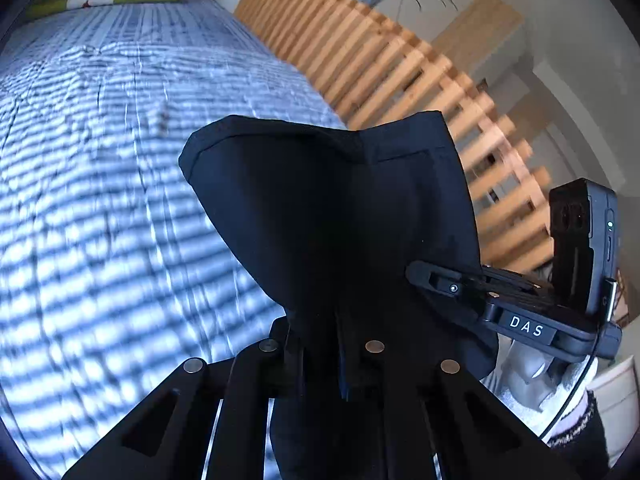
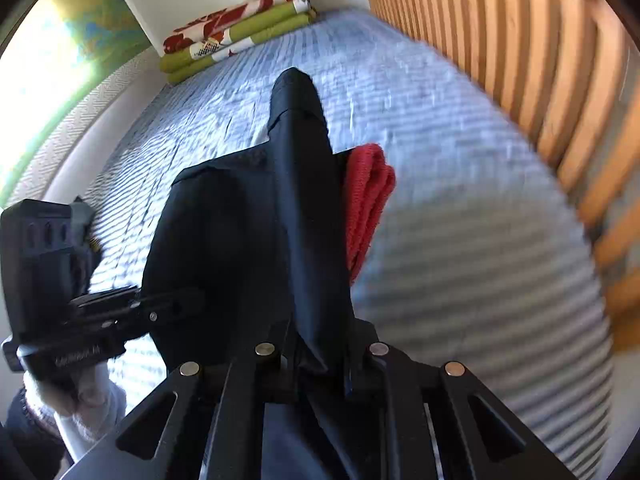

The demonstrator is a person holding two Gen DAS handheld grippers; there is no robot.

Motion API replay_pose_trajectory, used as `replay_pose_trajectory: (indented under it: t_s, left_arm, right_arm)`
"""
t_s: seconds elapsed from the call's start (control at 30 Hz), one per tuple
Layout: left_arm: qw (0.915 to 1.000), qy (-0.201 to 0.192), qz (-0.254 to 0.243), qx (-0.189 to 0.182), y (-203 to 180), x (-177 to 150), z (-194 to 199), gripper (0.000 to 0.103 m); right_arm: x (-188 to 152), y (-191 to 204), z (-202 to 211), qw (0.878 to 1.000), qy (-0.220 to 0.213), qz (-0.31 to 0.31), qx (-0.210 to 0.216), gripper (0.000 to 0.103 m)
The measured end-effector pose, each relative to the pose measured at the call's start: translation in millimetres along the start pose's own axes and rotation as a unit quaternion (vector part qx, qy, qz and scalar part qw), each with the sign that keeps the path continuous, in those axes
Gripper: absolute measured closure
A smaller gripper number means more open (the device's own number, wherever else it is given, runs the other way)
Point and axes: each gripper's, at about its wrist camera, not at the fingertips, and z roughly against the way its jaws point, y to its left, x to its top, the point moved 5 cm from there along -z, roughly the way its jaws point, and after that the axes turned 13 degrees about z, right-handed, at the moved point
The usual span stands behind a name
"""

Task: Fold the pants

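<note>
Dark navy pants (image 1: 332, 208) hang bunched and lifted above the bed, held at two spots. My left gripper (image 1: 320, 344) is shut on one fold of them; cloth covers its fingertips. In the same view my right gripper (image 1: 440, 280) bites the pants' right edge. In the right wrist view the pants (image 2: 248, 240) drape up and away from my right gripper (image 2: 320, 352), which is shut on a ridge of cloth. My left gripper (image 2: 140, 308) grips their left edge there, with a gloved hand below it.
A blue striped bedspread (image 2: 460, 200) lies under everything. A folded red cloth (image 2: 368, 200) rests on it just right of the pants. Folded green and red bedding (image 2: 236, 36) is stacked at the far end. A wooden slatted frame (image 1: 400, 64) borders the bed's right side.
</note>
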Motion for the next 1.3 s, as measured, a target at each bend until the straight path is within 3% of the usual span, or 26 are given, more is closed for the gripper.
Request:
replay_pose_trajectory:
  t_s: [0.13, 0.33, 0.37, 0.4, 0.43, 0.5, 0.57, 0.67, 0.8, 0.97, 1.17, 1.3]
  left_arm:
    - [0.9994, -0.03, 0.015, 0.006, 5.7, 52.0, -18.6, 0.092]
    - [0.9976, -0.056, 0.039, 0.01, 19.9, 115.1, -63.2, 0.091]
    - [0.9975, -0.059, 0.032, 0.022, 21.9, 122.0, -71.9, 0.088]
    - [0.9967, -0.055, 0.033, 0.049, 29.9, 132.8, -85.7, 0.082]
    - [0.9955, -0.049, 0.046, 0.067, 38.9, 139.2, -92.7, 0.07]
    - [0.9918, -0.059, 0.067, 0.091, 53.0, 149.2, -94.8, 0.069]
    - [0.9905, -0.092, 0.055, 0.087, 53.2, 151.5, -83.2, 0.069]
    - [0.992, -0.102, 0.015, 0.074, 41.3, 144.6, -76.5, 0.069]
    - [0.9973, -0.052, -0.013, 0.051, 23.8, 117.0, -91.5, 0.068]
    - [0.9916, -0.011, -0.034, 0.125, 32.2, 86.1, -110.3, 0.068]
    - [0.9835, -0.003, -0.033, 0.178, 53.5, 47.5, -59.0, 0.067]
    - [0.9813, -0.007, -0.048, 0.186, 53.9, 10.2, 2.4, 0.067]
  right_arm:
    - [55.0, -3.5, -24.6, 0.998, -0.02, 0.031, -0.055, 0.09]
    - [111.0, -32.4, -72.3, 0.994, -0.033, 0.041, -0.091, 0.09]
    - [117.4, -35.7, -80.2, 0.993, -0.033, 0.044, -0.101, 0.086]
    - [122.9, -43.7, -90.0, 0.991, -0.029, 0.048, -0.122, 0.077]
    - [125.6, -53.6, -99.6, 0.987, -0.013, 0.046, -0.156, 0.069]
    - [124.6, -69.9, -106.6, 0.982, 0.003, 0.02, -0.189, 0.066]
    - [118.1, -84.2, -100.3, 0.983, -0.009, -0.027, -0.181, 0.065]
    - [102.9, -79.1, -83.2, 0.985, -0.045, -0.04, -0.159, 0.066]
    - [87.7, -47.7, -87.2, 0.993, -0.034, -0.012, -0.114, 0.066]
    - [57.2, -46.3, -103.7, 0.985, 0.026, 0.002, -0.172, 0.066]
    - [17.8, -47.2, -66.8, 0.98, 0.044, -0.033, -0.194, 0.065]
    - [-12.7, -11.7, -22.6, 0.987, 0.025, -0.058, -0.151, 0.065]
